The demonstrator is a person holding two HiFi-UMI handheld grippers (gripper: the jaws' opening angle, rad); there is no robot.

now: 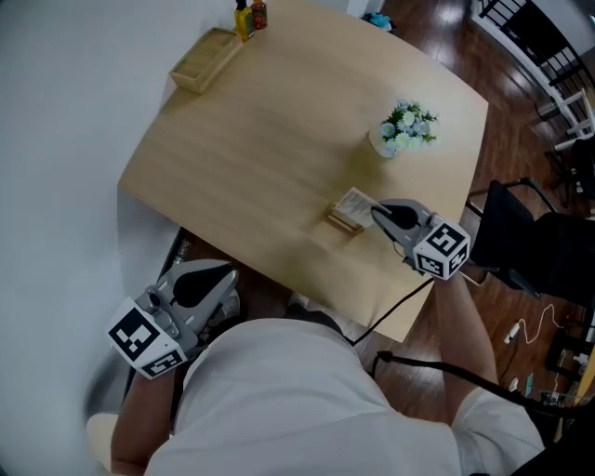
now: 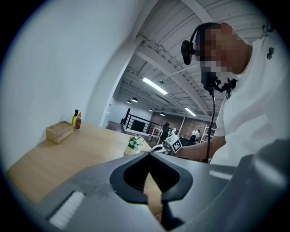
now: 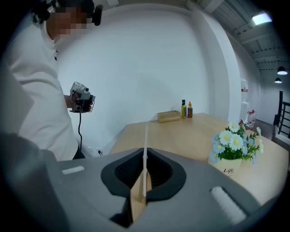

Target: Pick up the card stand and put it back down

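The card stand, a small wooden base holding a white card, is at the near right part of the light wooden table. My right gripper is shut on it from the right. In the right gripper view the thin card stands edge-on between the jaws above the wooden base, and the right gripper is pressed against both. Whether the stand touches the tabletop I cannot tell. My left gripper hangs off the table's near left edge, shut and empty; in its own view the left gripper has its tips meeting.
A white pot of blue and white flowers stands just beyond the card stand. A wooden box and two small bottles sit at the far left corner. A black chair stands right of the table.
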